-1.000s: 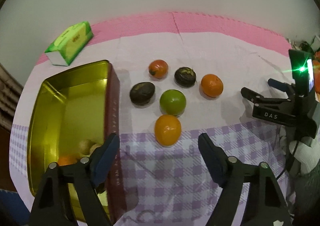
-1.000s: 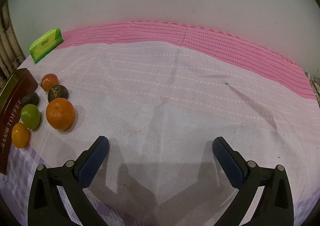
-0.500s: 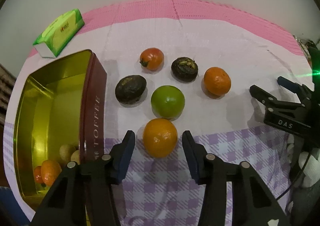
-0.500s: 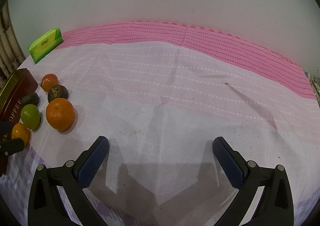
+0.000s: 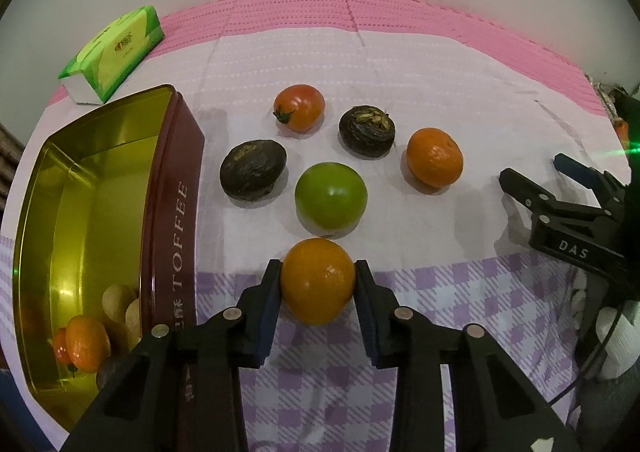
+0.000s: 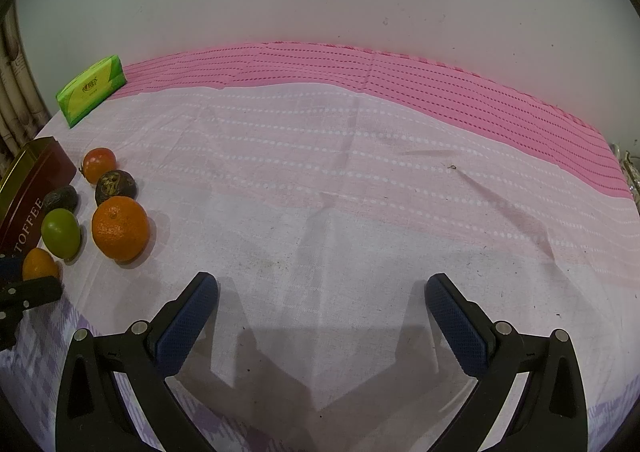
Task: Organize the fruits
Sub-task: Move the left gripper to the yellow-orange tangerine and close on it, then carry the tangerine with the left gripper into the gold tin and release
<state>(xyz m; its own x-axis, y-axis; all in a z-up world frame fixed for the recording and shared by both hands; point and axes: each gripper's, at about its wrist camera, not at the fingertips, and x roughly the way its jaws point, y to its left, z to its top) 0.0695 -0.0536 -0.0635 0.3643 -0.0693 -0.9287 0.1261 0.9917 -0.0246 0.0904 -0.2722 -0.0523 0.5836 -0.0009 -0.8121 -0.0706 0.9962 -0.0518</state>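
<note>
Left gripper (image 5: 317,281) clamped on orange (image 5: 318,281); tin (image 5: 168,212) directly left, long axis running away. Right gripper (image 6: 322,306) spread wide, well apart.

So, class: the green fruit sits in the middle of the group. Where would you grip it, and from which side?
Grip the green fruit across its widest middle, coming down from above. It is round and smooth, so the fingers hold best at mid-height. The dark fruit sits close on one side and the held orange nearly touches it in front, so a level approach looks crowded.
</note>
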